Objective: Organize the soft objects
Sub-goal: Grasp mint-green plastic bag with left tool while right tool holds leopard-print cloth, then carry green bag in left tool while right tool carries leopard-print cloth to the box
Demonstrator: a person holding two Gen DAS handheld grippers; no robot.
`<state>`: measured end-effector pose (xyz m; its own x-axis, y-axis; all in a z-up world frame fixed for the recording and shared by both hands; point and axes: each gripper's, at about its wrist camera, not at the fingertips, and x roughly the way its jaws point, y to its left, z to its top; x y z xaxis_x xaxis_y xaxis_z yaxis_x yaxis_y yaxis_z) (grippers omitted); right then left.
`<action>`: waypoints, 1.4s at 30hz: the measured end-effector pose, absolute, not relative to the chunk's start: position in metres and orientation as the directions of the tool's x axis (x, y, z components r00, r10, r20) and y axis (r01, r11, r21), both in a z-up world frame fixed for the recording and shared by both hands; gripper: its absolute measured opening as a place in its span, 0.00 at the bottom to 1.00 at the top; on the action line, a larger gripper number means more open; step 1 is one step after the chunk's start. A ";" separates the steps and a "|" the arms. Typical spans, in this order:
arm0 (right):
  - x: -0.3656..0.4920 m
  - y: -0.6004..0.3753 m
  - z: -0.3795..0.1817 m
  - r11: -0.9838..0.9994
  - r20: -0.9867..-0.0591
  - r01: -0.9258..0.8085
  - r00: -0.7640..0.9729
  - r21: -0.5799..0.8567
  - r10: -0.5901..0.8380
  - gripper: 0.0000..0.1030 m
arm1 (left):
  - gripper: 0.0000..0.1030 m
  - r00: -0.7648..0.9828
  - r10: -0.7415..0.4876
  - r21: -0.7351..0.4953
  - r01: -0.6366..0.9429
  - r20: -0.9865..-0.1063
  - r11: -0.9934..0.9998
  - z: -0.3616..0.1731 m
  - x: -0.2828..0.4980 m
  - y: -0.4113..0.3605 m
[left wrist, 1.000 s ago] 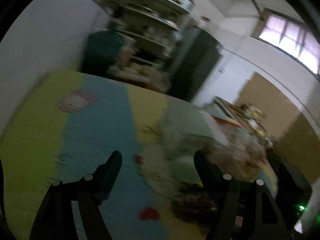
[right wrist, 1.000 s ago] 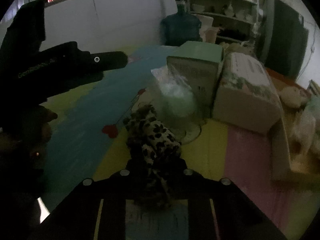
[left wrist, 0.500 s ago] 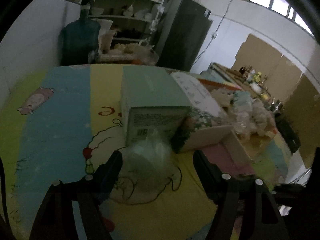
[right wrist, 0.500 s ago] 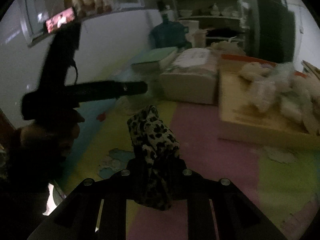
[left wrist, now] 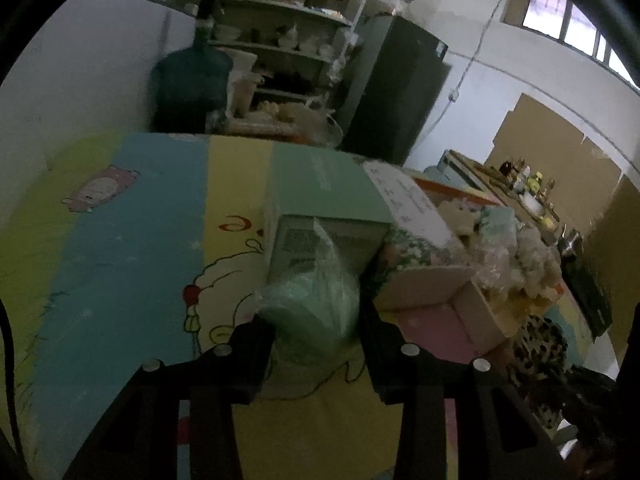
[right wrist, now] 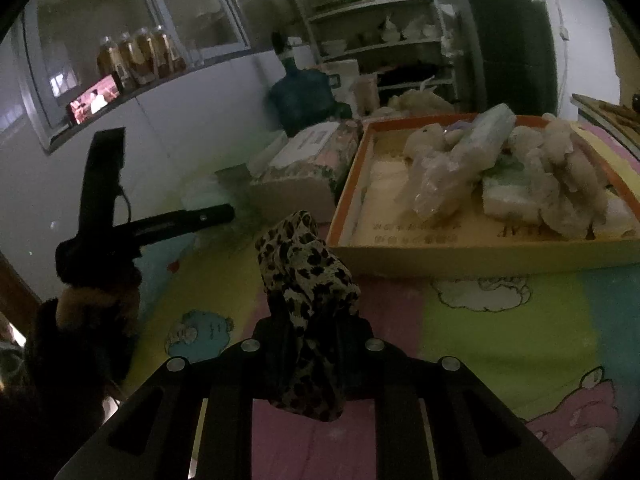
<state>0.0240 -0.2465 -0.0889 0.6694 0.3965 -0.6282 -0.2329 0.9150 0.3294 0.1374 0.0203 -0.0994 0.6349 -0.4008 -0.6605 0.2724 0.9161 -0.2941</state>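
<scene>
Closing around a plastic-wrapped pale green bundle, the left gripper has its jaws coming inward with the bundle between them; the pads look to be at the wrap's sides, though whether they press yet is hard to tell. The bundle sits on the colourful play mat, leaning against the front of a mint-green box at twelve o'clock from the fingers, and that backing probably keeps it from sliding away as the jaws squeeze. A floral-patterned box lies at two o'clock, touching the green one.

The right gripper is clamped nearly closed on a leopard-print cloth, which bunches upward out of the jaws and hangs a little below them. Held at its middle, the fabric stays gathered, not trailing on the mat. An orange-rimmed cardboard tray lies at one o'clock from this gripper, already piled with cream plush pieces and bagged soft items, so it appears to be the collecting place; the cloth is near its front wall but not yet over it. From the right camera, the left tool shows at nine o'clock, held by a person's hand.
</scene>
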 end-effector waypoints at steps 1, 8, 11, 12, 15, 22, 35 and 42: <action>0.023 -0.247 -0.088 0.915 -0.623 -0.234 0.674 0.328 0.396 0.17 | 0.40 0.645 -0.397 -0.290 0.270 -0.653 0.918 -0.095 0.133 0.021; 0.021 -0.255 -0.075 0.913 -0.586 -0.245 0.706 0.327 0.399 0.17 | 0.40 0.695 -0.376 -0.261 0.272 -0.613 0.926 -0.069 0.108 0.010; 0.018 -0.258 -0.071 0.913 -0.571 -0.247 0.719 0.324 0.396 0.17 | 0.40 0.710 -0.362 -0.241 0.270 -0.604 0.932 -0.060 0.101 0.002; 0.017 -0.260 -0.070 0.914 -0.565 -0.245 0.725 0.322 0.393 0.17 | 0.40 0.713 -0.358 -0.234 0.271 -0.603 0.934 -0.057 0.099 -0.001; 0.015 -0.267 -0.065 0.917 -0.548 -0.239 0.743 0.319 0.384 0.17 | 0.40 0.718 -0.369 -0.230 0.288 -0.590 0.929 -0.051 0.094 -0.013; 0.010 -0.288 -0.052 0.930 -0.512 -0.210 0.787 0.303 0.344 0.17 | 0.40 0.729 -0.424 -0.250 0.342 -0.538 0.906 -0.037 0.087 -0.048; 0.006 -0.331 -0.032 0.941 -0.439 -0.155 0.854 0.299 0.281 0.17 | 0.40 0.704 -0.494 -0.247 0.431 -0.510 0.868 -0.026 0.089 -0.117; 0.003 -0.360 -0.023 0.943 -0.405 -0.124 0.880 0.308 0.248 0.18 | 0.40 0.704 -0.504 -0.232 0.452 -0.501 0.862 -0.020 0.092 -0.149</action>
<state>0.0031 -0.3600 -0.0233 0.8799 0.2481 -0.4051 -0.1241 0.9432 0.3080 0.0925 -0.1490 -0.0203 0.7040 -0.5038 -0.5006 0.4516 0.8615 -0.2319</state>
